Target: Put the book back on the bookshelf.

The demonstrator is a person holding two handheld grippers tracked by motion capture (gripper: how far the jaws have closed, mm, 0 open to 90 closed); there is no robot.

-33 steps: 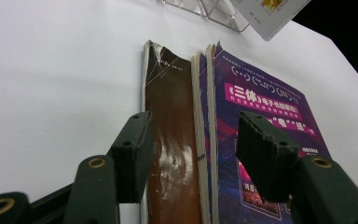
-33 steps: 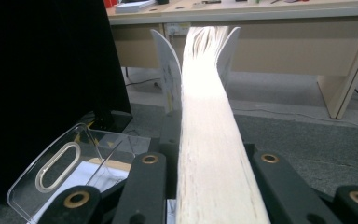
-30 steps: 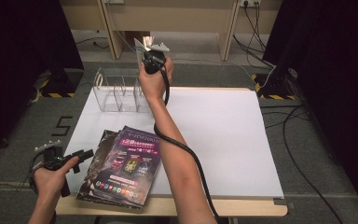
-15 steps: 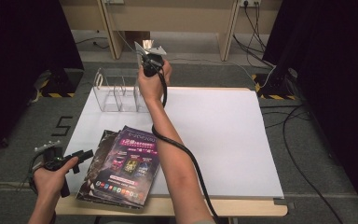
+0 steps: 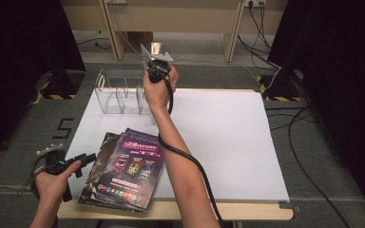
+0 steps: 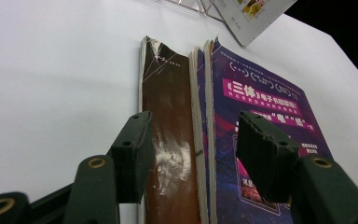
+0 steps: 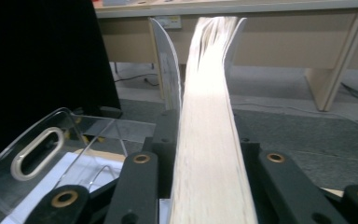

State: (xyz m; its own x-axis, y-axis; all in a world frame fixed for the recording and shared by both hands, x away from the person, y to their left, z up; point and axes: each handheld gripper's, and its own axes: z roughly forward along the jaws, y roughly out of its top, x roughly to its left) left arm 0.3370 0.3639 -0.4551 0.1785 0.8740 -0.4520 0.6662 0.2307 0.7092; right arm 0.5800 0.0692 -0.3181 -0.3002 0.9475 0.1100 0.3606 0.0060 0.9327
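The right gripper [image 5: 153,56] was clamped on a magazine [image 7: 209,116], held edge-up above the clear rack [image 5: 120,91] at the tabletop's [image 5: 228,137] far left corner. The left gripper [image 6: 193,154], jaws apart, hovered at the near left edge beside the stack of magazines [image 5: 126,168], touching none.

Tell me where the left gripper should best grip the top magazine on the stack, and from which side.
Probably its left edge, coming in flat from the table's left. The top magazine lies flat on the stack, and its page edges face the open left gripper, so one jaw could slide under that edge and one over it.
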